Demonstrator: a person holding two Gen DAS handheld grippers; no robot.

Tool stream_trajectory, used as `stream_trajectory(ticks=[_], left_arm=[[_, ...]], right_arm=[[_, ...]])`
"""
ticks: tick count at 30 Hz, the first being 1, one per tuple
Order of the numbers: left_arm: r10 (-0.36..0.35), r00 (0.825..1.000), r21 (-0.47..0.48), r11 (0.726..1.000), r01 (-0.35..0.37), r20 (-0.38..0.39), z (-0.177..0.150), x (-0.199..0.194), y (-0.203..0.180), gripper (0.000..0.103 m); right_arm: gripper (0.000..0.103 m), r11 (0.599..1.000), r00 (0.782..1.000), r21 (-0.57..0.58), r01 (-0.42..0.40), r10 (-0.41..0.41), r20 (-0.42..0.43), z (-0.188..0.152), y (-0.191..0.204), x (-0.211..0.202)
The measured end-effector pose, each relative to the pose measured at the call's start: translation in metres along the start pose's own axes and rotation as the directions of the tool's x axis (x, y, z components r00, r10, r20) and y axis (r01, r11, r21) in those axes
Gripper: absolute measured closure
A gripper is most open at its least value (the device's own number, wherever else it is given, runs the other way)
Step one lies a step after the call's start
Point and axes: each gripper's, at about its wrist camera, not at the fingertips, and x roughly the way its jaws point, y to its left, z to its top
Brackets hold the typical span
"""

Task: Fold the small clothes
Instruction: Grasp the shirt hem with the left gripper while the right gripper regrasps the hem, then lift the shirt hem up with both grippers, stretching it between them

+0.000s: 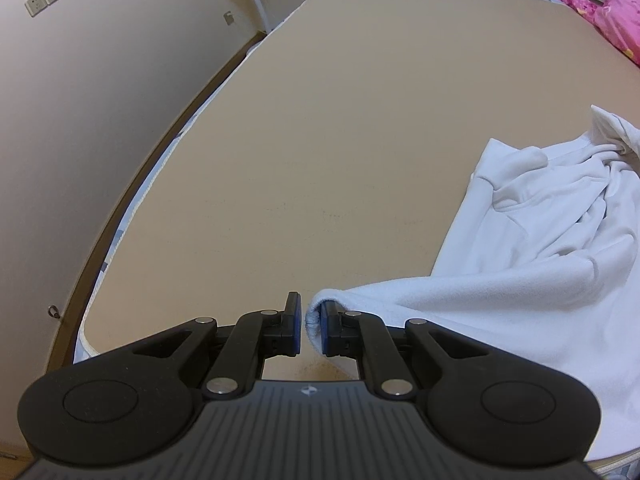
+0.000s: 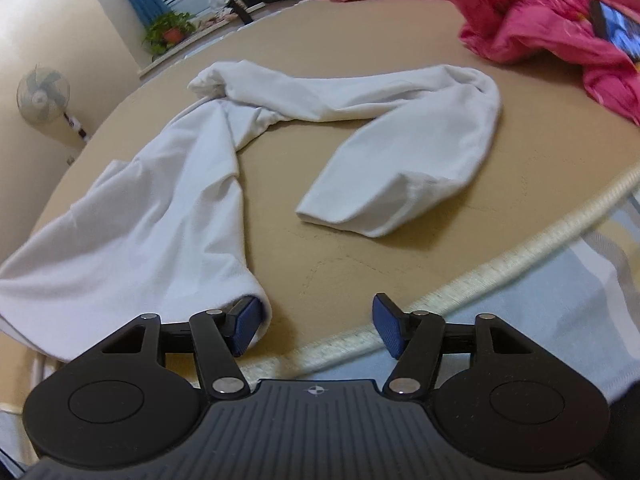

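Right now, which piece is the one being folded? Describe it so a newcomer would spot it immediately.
On the wide tan bed surface, near its front edge, lies a white fleece garment, sprawled in a loop. The crumpled bedding behind it is bright pink; the garment is the only white cloth, one corner at the left gripper.

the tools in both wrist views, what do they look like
Both match. The left tool and right tool have matte black linkage arms with silver rivets, blue textured pads, round black discs at each side, and a ribbed dark grey base bearing a small crosshair mark. No cables or sleeves show.
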Motion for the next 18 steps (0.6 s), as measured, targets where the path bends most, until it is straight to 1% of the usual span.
stream_trajectory(ticks=[3,7,8,9,10,11,13,14,16,18], left_arm=[[0.011,1.000,-0.011,1.000,-0.011,0.008,0.004,-0.001,0.002,0.093],[0.041,0.999,-0.052,0.998,-0.042,-0.002,0.013,0.001,0.015,0.092],[0.042,0.999,-0.058,0.997,-0.042,-0.009,0.014,0.002,0.017,0.092],[0.037,0.999,-0.058,0.998,-0.038,-0.012,0.015,0.002,0.018,0.092],[0.034,0.999,-0.055,0.998,-0.035,-0.011,0.015,0.002,0.018,0.092],[0.035,0.999,-0.044,0.998,-0.036,-0.008,0.014,0.001,0.016,0.092],[0.018,1.000,-0.026,0.999,-0.018,-0.012,0.010,-0.001,0.011,0.092],[0.005,1.000,-0.018,1.000,-0.005,-0.017,0.008,-0.001,0.008,0.092],[-0.017,1.000,0.000,1.000,0.017,-0.022,0.001,-0.002,0.000,0.092],[-0.040,0.999,0.029,0.999,0.041,-0.027,-0.010,-0.002,-0.010,0.092]], right_arm=[[0.039,0.998,1.000,-0.065,-0.004,0.004,0.003,0.007,0.023,0.017],[0.038,0.989,1.000,-0.148,0.021,-0.019,0.012,0.010,0.051,0.038],[0.050,0.980,0.999,-0.195,0.034,-0.033,0.012,0.009,0.057,0.041],[0.066,0.965,0.999,-0.258,0.044,-0.042,0.011,0.006,0.062,0.042],[0.098,0.945,1.000,-0.327,0.023,-0.023,0.003,0.003,0.067,0.040],[0.098,0.925,1.000,-0.379,0.002,-0.006,-0.009,0.002,0.070,0.035],[0.098,0.893,0.995,-0.438,0.102,-0.088,0.051,0.004,0.069,0.020],[0.098,0.885,0.989,-0.443,0.145,-0.115,0.094,0.008,0.064,0.010],[0.098,0.898,0.975,-0.387,0.208,-0.157,0.159,0.019,0.046,-0.012],[0.097,0.921,0.969,-0.321,0.222,-0.173,0.174,0.028,0.028,-0.024]])
